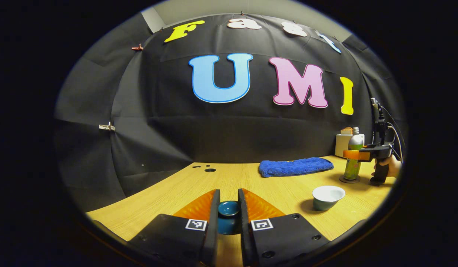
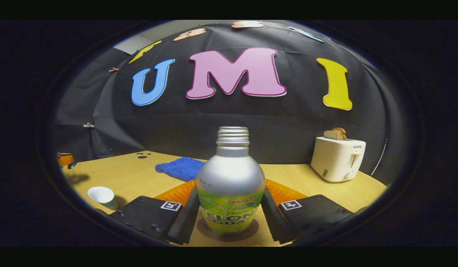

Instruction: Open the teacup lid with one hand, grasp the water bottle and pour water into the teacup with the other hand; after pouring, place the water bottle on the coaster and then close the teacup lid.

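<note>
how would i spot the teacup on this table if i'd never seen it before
Start from the blue towel lying along the back of the wooden table. Nearer the camera and a little to its right stands the teacup, uncovered. It is a small flared bowl, white inside and grey-green outside, far shorter than the bottle behind it.

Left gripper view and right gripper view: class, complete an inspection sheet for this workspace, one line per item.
Surface: wooden table, two small holes near the back.
Job's things: teacup uncovered; teacup lid off it; water bottle upright on coaster, uncapped.
Clutter: blue towel; toaster holding toast.
Grippers: left gripper clamps the lid; right gripper flanks the bottle, contact unclear.
Cables: cable at the right gripper.
Surroundings: black cloth wall.
</note>
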{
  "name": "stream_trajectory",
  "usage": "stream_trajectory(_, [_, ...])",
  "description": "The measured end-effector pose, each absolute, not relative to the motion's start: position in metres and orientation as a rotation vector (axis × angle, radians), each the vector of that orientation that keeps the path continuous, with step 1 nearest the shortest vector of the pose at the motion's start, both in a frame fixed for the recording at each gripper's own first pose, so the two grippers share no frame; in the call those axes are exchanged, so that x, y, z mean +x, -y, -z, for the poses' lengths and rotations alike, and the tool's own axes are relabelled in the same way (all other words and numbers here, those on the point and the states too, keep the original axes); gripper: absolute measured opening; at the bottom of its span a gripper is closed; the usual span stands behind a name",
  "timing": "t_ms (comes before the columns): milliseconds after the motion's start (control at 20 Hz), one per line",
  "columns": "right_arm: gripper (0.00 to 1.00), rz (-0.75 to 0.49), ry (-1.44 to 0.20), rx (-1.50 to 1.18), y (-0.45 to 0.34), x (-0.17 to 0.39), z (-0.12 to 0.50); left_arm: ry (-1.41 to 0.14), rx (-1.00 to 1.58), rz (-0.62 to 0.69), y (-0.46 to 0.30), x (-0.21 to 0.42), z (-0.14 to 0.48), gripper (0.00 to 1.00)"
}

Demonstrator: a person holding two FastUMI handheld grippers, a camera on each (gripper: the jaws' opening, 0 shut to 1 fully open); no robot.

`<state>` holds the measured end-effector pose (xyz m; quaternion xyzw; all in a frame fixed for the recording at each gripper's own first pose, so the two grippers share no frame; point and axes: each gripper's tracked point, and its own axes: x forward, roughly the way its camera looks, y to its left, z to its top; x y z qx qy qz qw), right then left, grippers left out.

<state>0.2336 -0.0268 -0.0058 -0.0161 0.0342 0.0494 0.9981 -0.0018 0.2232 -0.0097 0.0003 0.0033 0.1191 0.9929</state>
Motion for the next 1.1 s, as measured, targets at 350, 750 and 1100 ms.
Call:
stream_trajectory(350, [0.98, -0.037, -0.101, -0.087, 0.038, 0.23, 0.012, -0.006, 0.001, -0.238, -0.223, -0.002, 0.009, 0.29])
stream_trajectory(750, [0.98, -0.015, -0.172, -0.099, 0.036, 0.205, 0.022, -0.007, 0.001, -0.237, -0.223, -0.002, 0.009, 0.29])
stream_trajectory(1100, [0.98, -0.009, -0.173, -0.068, 0.046, 0.16, 0.022, -0.008, 0.001, -0.237, -0.223, -0.002, 0.01, 0.29])
